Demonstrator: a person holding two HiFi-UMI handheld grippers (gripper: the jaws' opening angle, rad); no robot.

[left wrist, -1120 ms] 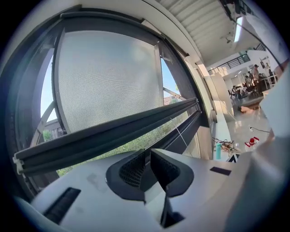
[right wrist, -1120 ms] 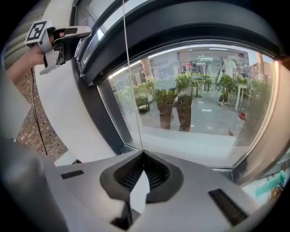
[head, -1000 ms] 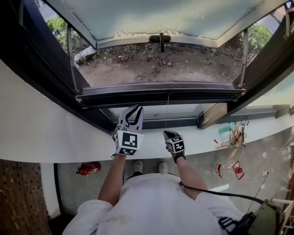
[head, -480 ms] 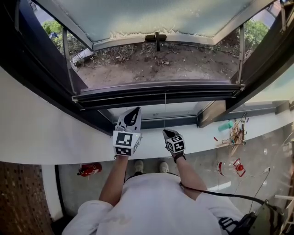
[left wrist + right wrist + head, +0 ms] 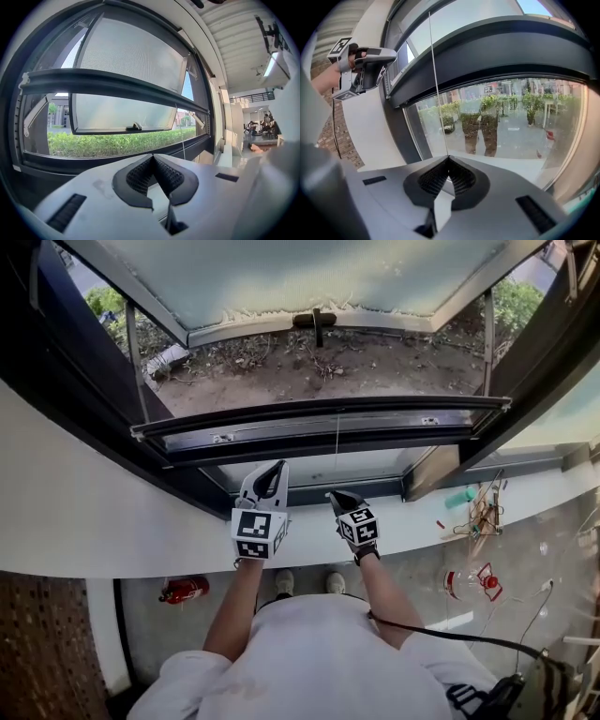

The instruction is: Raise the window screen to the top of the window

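the screen's dark bar (image 5: pixel 319 423) lies across the window from the left side of the frame (image 5: pixel 89 390) to the right side. in the left gripper view it sits in the upper part of the opening, not yet at the top edge. behind it the glass sash (image 5: pixel 309 277) is tilted open to the outside. a thin cord (image 5: pixel 337 451) hangs down from the middle of the bar. the right gripper (image 5: pixel 336 495) is closed on the low end of this cord, over the white ledge (image 5: pixel 112 521). the left gripper (image 5: pixel 277 470) is just beside it, jaws closed together with nothing between them, and the cord passes to its right without touching.
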